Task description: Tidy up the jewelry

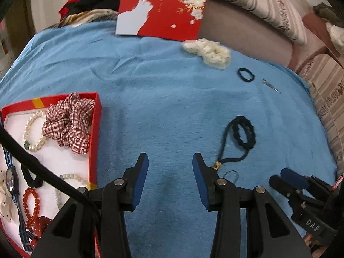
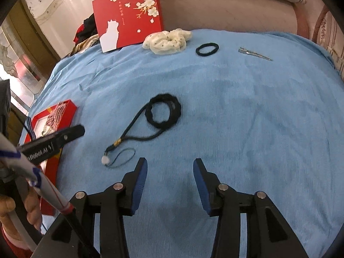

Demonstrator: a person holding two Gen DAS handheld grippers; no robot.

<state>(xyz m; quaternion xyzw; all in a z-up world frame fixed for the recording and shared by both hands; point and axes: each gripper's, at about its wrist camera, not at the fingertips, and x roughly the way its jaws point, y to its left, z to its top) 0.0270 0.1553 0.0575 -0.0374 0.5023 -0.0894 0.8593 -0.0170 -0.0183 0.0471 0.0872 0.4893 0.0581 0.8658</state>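
A red jewelry box point(image 1: 94, 129) sits at the left on the blue cloth point(image 1: 161, 107). It holds a plaid scrunchie point(image 1: 68, 122), a pearl bracelet point(image 1: 32, 133), a red bead bracelet point(image 1: 32, 210), a watch point(image 1: 10, 178) and more. A black cord necklace point(image 1: 240, 137) with a white bead point(image 2: 105, 160) lies on the cloth; it also shows in the right wrist view point(image 2: 159, 116). My left gripper point(image 1: 170, 178) is open and empty, left of the necklace. My right gripper point(image 2: 170, 182) is open and empty, just right of the necklace's bead end.
A cream scrunchie point(image 2: 167, 40), a black hair tie point(image 2: 207, 49) and a metal hair clip point(image 2: 254, 53) lie along the far edge of the cloth. The red box lid point(image 2: 129, 15) leans upright at the back. A sofa point(image 2: 225, 10) is behind.
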